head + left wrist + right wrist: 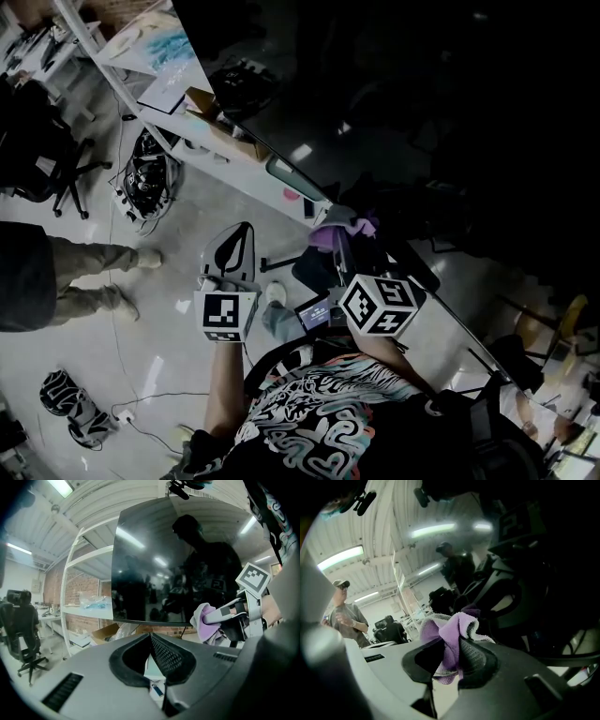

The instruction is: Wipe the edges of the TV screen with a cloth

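The purple cloth (pixel 451 631), pinched between the right gripper's (pixel 452 645) jaws, sits at the TV screen's (pixel 422 112) bottom edge. Edge-wiping seems in hand; next, slide it along that border. The left gripper (pixel 151 638), jaws pressed together and empty, hangs below the screen.

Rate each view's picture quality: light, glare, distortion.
Head view: dim overall, the TV screen a near-black mass with a few small glints. Left gripper view: fisheye bows the shelf frame, and the screen mirrors ceiling lights and the person's silhouette. Right gripper view: ceiling lights glare at left, the right half is nearly black, the purple cloth between the jaws is sharp.
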A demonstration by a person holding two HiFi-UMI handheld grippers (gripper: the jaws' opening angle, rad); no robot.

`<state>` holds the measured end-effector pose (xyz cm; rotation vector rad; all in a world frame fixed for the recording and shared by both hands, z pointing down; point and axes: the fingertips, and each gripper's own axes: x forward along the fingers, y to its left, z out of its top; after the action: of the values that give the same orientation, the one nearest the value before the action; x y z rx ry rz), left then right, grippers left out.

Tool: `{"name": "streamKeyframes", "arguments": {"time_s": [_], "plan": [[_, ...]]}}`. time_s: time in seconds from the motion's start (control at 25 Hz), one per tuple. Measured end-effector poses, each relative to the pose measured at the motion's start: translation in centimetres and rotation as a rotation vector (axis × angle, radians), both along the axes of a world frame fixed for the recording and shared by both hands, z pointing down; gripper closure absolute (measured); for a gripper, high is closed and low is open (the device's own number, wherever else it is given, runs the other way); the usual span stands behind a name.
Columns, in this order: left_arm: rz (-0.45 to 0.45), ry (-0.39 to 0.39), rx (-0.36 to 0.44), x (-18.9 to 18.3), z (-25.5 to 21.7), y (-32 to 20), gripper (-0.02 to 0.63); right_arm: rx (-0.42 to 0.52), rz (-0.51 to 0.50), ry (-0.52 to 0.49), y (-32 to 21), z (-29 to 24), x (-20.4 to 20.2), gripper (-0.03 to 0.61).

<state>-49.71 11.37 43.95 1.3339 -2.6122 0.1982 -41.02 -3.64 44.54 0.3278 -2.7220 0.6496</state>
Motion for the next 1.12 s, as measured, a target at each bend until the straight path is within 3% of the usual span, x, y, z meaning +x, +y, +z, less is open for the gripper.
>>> {"name": "streamKeyframes", "arguments": {"time_s": [1.12], "plan": [[-0.015,0.018,0.0,-5.6,0.5,1.7,0.595,-0.032,0.016,-0.002,1.2,0.0,-5.6,0.471]]}}
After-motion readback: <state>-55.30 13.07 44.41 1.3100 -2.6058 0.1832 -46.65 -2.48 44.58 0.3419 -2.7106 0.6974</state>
